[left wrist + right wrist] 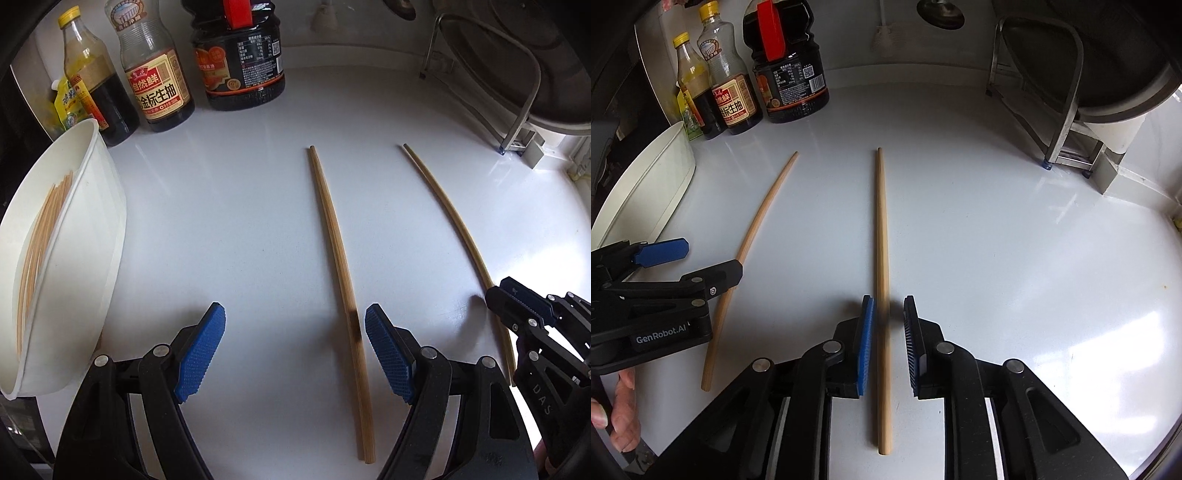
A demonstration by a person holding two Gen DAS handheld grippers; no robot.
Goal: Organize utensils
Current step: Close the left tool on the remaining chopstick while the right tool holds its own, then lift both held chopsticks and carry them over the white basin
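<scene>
Now R claw [888,314] straddles chopstick [882,236], pads narrowly apart, not clamping; L claw [293,325] wide apart.

The tops of the three sauce bottles [159,74] run off the upper edge in the left wrist view. The pot [1126,74] on the metal rack [1060,122] is cropped at the right in both views. In the right wrist view, the left gripper [701,262] covers part of the curved-looking chopstick [757,221], and the white bowl [646,192] is cut by the frame's dark border.
</scene>
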